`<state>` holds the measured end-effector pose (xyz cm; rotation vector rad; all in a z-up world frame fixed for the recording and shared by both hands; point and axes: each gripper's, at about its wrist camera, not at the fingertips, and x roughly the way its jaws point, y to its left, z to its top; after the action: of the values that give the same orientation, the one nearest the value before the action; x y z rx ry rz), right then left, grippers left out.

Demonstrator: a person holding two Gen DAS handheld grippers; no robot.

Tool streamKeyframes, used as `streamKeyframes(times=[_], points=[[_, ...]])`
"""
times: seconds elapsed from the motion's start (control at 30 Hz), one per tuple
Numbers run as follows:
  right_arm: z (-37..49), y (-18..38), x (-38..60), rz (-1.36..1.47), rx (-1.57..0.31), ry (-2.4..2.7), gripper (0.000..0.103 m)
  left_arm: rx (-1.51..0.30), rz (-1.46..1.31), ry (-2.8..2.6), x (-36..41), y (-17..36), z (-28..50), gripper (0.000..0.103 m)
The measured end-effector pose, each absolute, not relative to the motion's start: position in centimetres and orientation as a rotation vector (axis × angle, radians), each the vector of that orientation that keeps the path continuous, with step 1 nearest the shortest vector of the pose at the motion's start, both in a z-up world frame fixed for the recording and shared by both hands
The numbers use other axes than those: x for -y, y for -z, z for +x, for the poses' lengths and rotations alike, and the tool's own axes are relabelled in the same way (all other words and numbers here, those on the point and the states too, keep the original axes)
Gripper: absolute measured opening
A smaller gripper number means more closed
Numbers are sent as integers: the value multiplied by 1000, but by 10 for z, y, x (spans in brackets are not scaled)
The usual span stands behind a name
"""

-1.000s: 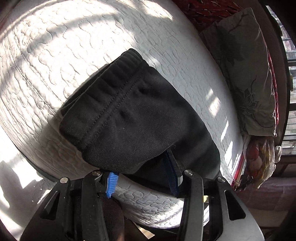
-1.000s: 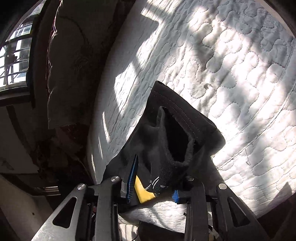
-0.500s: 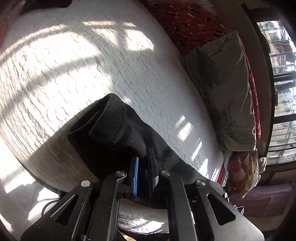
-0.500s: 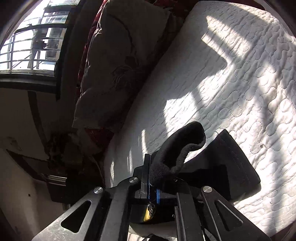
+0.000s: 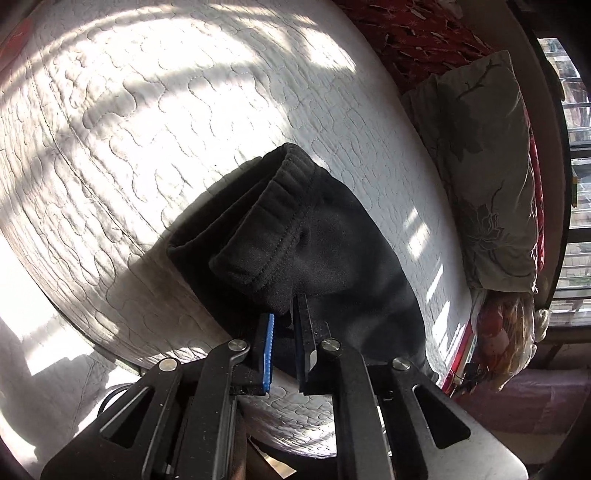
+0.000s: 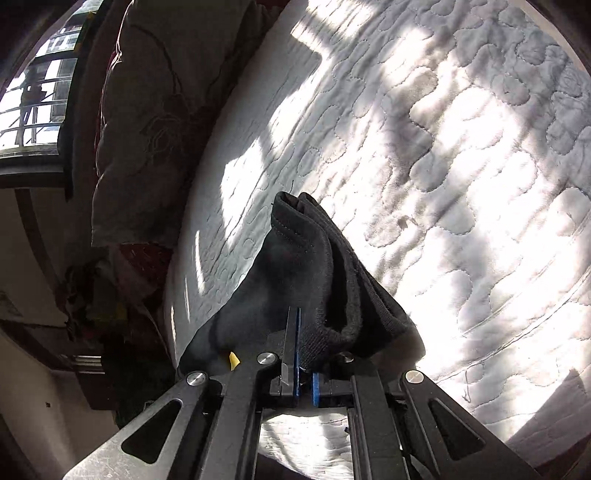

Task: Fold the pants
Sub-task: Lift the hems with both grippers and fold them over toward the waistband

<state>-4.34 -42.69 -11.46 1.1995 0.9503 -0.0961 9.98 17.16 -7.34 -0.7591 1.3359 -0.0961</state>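
Observation:
The black pants lie folded in a bundle on the white quilted mattress, ribbed waistband on top. My left gripper is shut on the near edge of the pants, below the waistband. In the right wrist view the same pants rise from the mattress as a doubled layer. My right gripper is shut on the pants' near edge, with cloth draped over its right finger. A small yellow tag shows by the left finger.
A grey flowered pillow lies along the mattress edge over red bedding; it also shows in the right wrist view. A window with bars is beyond it. A bag of items sits off the bed's corner.
Both grippers closed on the pants' near edge a second ago, lifted it, and have now carried the cloth forward over the bundle, lowering toward the mattress.

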Motion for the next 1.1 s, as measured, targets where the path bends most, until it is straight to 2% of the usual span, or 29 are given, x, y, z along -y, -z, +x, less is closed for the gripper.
streamKeyframes(times=[0.1, 0.17, 0.33, 0.4, 0.43, 0.47, 0.5, 0.53, 0.73, 0.83, 1.0, 1.1], points=[[-40, 110, 425, 1185, -950, 92, 7, -1334, -771, 112, -166, 71, 97, 10], [-40, 110, 424, 1189, -956, 93, 8, -1338, -790, 115, -162, 75, 97, 24], [-43, 114, 428, 1214, -960, 99, 8, -1360, -820, 79, -157, 89, 108, 26], [-44, 114, 428, 1215, -959, 97, 8, -1377, -830, 66, -157, 92, 114, 26], [-44, 113, 428, 1211, -957, 97, 8, -1381, -830, 60, -157, 90, 117, 18], [-44, 113, 428, 1204, -955, 97, 8, -1380, -834, 59, -158, 86, 121, 6], [-42, 112, 428, 1196, -952, 96, 7, -1373, -847, 72, -160, 80, 124, 3], [-39, 109, 429, 1190, -945, 91, 4, -1358, -860, 89, -162, 71, 126, 2], [-34, 57, 436, 1196, -769, -35, 3, -1267, -862, 190, -174, 28, 103, 2], [-44, 53, 438, 1194, -767, -54, 3, -1310, -846, 167, -180, 49, 85, 2], [-59, 101, 440, 1191, -920, 40, 3, -1442, -855, 69, -187, 113, 78, 2], [-61, 117, 436, 1168, -977, 66, 5, -1438, -861, 74, -190, 114, 77, 3]])
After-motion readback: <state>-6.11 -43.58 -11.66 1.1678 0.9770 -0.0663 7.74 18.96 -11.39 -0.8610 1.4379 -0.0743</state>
